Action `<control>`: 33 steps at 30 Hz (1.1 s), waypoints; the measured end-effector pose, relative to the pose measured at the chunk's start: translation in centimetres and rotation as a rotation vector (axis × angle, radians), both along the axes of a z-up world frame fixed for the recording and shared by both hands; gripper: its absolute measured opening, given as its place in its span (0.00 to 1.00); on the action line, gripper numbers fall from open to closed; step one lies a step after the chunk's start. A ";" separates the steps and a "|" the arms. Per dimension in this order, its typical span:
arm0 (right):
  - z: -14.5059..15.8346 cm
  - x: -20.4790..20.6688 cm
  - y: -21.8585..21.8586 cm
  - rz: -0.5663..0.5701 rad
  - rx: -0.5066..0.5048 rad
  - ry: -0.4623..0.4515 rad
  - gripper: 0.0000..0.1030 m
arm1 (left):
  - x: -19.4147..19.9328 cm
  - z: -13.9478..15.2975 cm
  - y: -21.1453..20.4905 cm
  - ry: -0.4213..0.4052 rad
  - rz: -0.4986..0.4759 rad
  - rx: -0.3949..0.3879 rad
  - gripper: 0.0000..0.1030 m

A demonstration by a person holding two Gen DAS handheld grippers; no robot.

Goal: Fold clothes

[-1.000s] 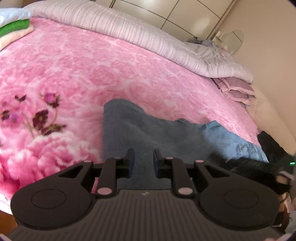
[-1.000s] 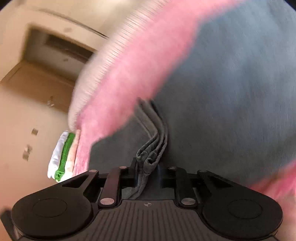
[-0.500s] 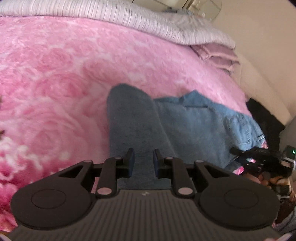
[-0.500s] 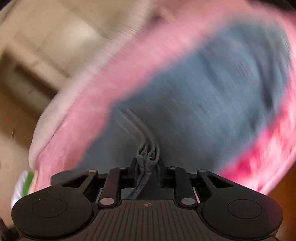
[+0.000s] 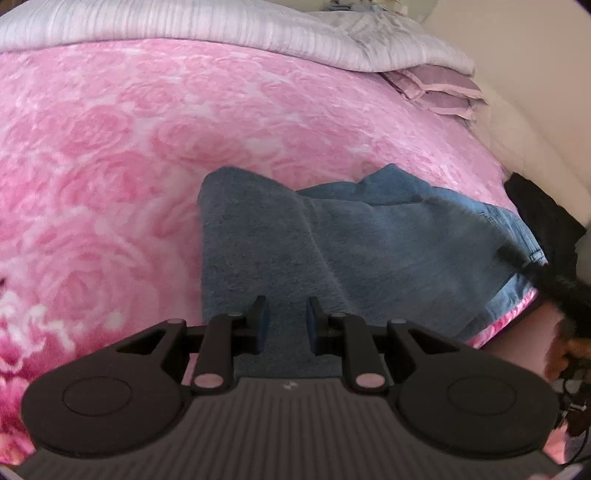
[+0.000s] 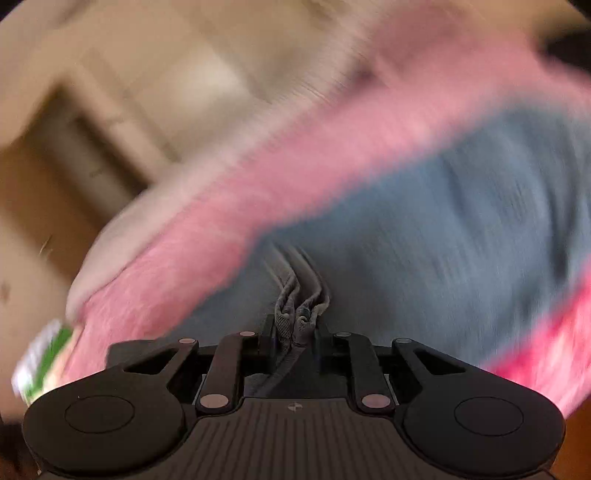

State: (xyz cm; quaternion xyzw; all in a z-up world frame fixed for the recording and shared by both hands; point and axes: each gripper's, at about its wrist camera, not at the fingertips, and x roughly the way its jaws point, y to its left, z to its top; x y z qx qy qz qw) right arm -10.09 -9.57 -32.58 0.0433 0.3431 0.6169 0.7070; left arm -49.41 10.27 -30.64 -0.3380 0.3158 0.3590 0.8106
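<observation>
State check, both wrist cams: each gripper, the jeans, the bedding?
left gripper: open, empty, over the jeans
right gripper: shut on bunched grey-blue fabric
jeans: partly folded, lying on the blanket
pink blanket: spread flat over the bed
white duvet: heaped along the far edge

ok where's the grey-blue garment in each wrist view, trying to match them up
Left wrist: the grey-blue garment lies centre frame on the bed, beyond the open left gripper.
Right wrist: it fills the blurred centre-right; a bunched edge sits pinched in the right gripper.
Shared landmark: the pink floral blanket.
</observation>
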 end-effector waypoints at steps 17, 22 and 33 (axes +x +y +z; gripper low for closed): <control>-3.1 8.8 -3.2 -0.198 -0.105 0.097 0.16 | 6.0 -0.1 -0.5 -0.009 -0.055 0.006 0.14; 1.4 8.8 -3.9 -0.150 0.048 -0.093 0.16 | 6.6 -0.1 -0.1 -0.045 -0.041 -0.009 0.13; -1.9 14.1 -5.4 -0.328 -0.052 -0.016 0.16 | 10.3 -1.8 -0.6 -0.015 -0.096 -0.032 0.13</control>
